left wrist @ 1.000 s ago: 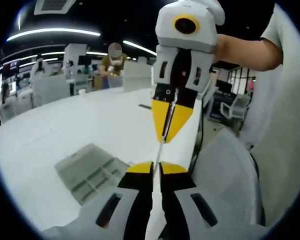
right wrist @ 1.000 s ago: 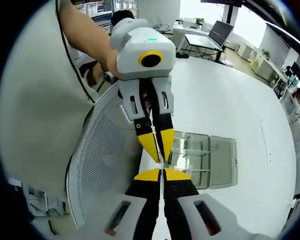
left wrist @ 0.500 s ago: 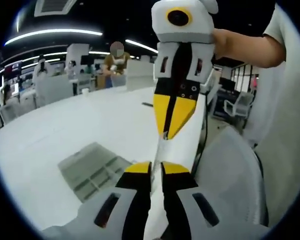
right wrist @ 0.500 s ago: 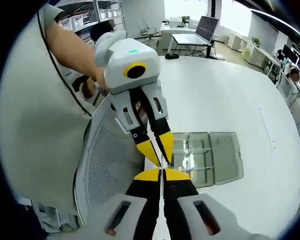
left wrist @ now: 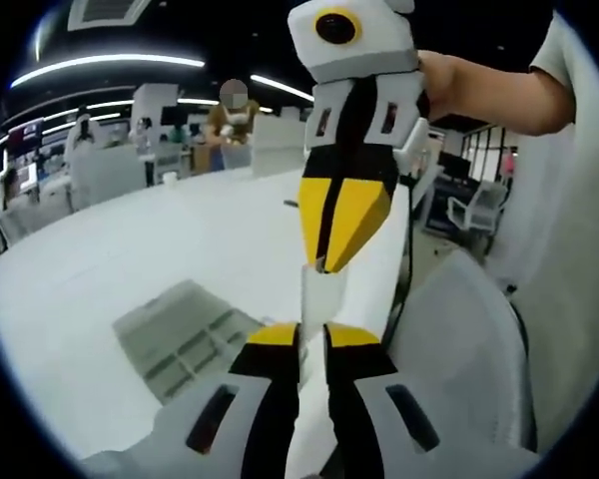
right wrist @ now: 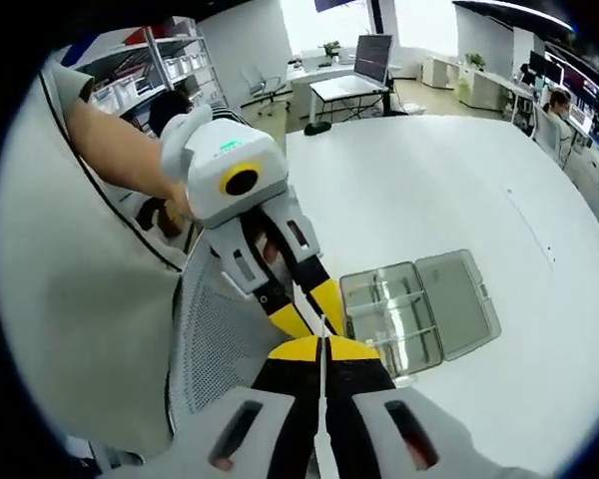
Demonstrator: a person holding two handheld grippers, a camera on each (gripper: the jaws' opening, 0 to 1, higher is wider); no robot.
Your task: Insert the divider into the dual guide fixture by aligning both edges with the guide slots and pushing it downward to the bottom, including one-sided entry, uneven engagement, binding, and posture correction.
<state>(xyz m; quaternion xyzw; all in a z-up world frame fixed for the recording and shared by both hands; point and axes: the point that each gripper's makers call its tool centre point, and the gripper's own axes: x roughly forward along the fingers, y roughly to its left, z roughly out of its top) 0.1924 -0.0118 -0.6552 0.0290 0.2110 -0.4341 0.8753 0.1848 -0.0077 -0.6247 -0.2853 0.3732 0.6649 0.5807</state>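
Both tools up in the air, well above the white round surface (right wrist: 449,190), sharing one thin white flat plastic divider (left wrist: 317,299) between them. In the left gripper view, left tool (left wrist: 312,339) pinched onto the divider's near end, yellow tips close together with the panel edge-on in the slit; right tool (left wrist: 331,225) coming down from 12 o'clock, yellow tips clamped on the far end. Same story in the right gripper view: right tool (right wrist: 323,349) closed on the panel's thin edge, left tool (right wrist: 314,304) meeting it tip to tip from 11 o'clock.

Divider's long axis running straight from one tool to the other, not yet over the target. Clear plastic compartment box with open lid, the guide fixture (right wrist: 419,319), lying flat on the surface at 3 o'clock of the right tool, and at 8 o'clock of the left tool in its own view (left wrist: 185,344). Fixture well apart from the divider, down and off to the side. Right tool looking the nearer of the two. Guide slots too small to make out. Likely next: carry across, level both ends, then lower.
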